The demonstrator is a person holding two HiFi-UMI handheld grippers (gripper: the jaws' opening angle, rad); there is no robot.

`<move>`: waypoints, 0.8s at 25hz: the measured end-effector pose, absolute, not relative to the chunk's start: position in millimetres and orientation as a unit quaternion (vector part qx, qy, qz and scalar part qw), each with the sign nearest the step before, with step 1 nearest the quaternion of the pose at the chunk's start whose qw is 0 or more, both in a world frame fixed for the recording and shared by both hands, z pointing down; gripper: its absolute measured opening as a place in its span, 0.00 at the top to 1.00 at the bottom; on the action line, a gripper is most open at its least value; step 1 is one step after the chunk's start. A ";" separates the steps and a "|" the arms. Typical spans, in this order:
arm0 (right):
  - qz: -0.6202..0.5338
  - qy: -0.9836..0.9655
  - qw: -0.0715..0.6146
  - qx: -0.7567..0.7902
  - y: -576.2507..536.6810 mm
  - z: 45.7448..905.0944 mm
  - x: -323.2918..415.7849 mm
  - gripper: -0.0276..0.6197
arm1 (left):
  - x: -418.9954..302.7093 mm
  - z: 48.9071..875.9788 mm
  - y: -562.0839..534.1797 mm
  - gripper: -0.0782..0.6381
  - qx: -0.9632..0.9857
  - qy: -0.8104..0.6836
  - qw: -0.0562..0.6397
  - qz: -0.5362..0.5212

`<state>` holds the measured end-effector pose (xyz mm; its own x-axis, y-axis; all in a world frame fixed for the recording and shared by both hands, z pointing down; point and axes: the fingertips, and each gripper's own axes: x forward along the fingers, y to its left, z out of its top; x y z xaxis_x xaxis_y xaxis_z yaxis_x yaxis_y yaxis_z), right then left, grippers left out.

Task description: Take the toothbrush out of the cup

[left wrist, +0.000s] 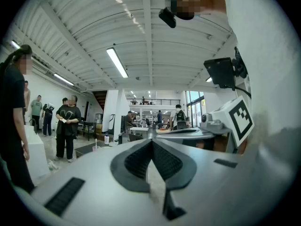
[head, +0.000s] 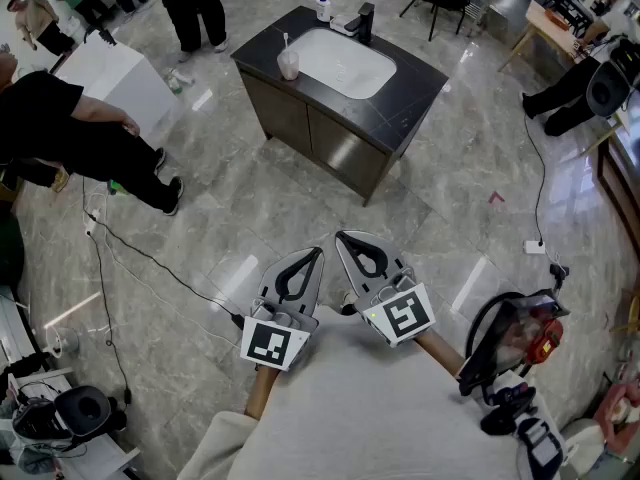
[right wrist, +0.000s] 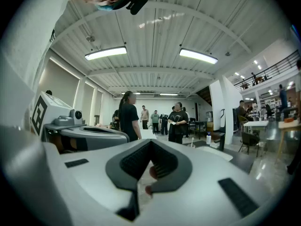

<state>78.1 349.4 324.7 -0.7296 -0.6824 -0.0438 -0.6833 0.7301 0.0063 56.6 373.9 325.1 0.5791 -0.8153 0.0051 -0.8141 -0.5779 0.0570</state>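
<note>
A translucent cup (head: 288,65) with a white toothbrush (head: 286,43) upright in it stands on the black sink counter (head: 420,78), left of the white basin (head: 345,61). Both grippers are held level over the floor, far short of the counter. My left gripper (head: 319,252) is shut with nothing in it, and so is my right gripper (head: 339,235) beside it. The left gripper view shows its jaws (left wrist: 151,141) closed, with the cup (left wrist: 96,147) small in the distance. In the right gripper view the jaws (right wrist: 151,141) are closed too, and the cup (right wrist: 192,144) is far off.
A soap bottle (head: 322,6) and a black tap (head: 365,20) stand behind the basin. Several people stand at the far left, one in black (head: 70,133) beside a white box (head: 122,78). A cable (head: 150,258) trails over the marble floor. Headgear (head: 512,340) lies at the lower right.
</note>
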 end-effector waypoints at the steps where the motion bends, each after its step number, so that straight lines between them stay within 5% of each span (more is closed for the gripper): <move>1: -0.002 0.930 -0.002 -0.369 350.9 332.9 80.0 0.95 | 56.6 325.0 374.1 0.89 0.888 -0.459 0.027 -0.011; 20: -0.032 0.929 -0.011 -0.367 352.9 339.0 82.3 0.95 | 53.7 324.1 375.1 0.89 0.886 -0.462 0.029 -0.010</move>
